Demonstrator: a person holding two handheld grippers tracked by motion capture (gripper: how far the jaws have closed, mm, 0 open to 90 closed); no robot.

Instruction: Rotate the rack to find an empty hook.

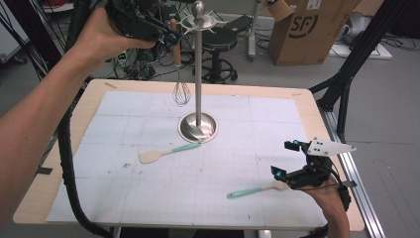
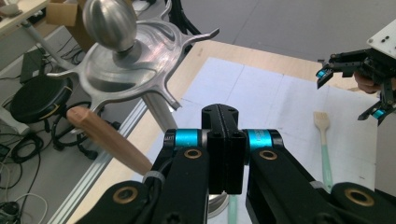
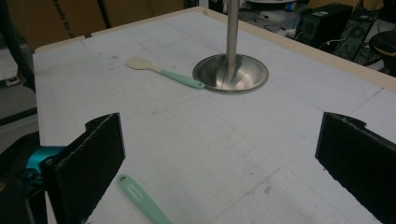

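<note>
Left gripper [image 1: 168, 37] up at 11 o'clock of the high view, jaws pressed together with nothing between the pads; in the left gripper view the black jaws meet flat, blue collars either side, and the whisk [image 1: 180, 74] handle passes just beside and behind them at 8 o'clock, not clamped. Whisk hangs from a hook of the steel utensil stand [image 1: 198, 69], wooden handle up, wire head down above the mat, just left of the pole. Stand top [image 2: 126, 60] is a star of curved arms with a ball knob on it; stand base [image 3: 230, 73] is a shiny round dish near the middle of the white gridded mat [image 1: 148, 193]. Right gripper [image 1: 286, 159] at 4 o'clock of the high view, jaws spread wide, nothing held; right gripper view has the two black pads far apart over bare mat. Spatula with mint handle and wooden blade [image 1: 168, 151] lies at 7 o'clock of the base, handle tip touching the base rim. Second mint-handled spatula [image 1: 252, 191] lies at 5 o'clock of the mat, blade end just beside the right gripper, touching or not is unclear. Cardboard box [image 1: 312, 29] on the floor at 1 o'clock, printed "SF" in a logo. Other cardboard in the right gripper view has print too cropped to read.
</note>
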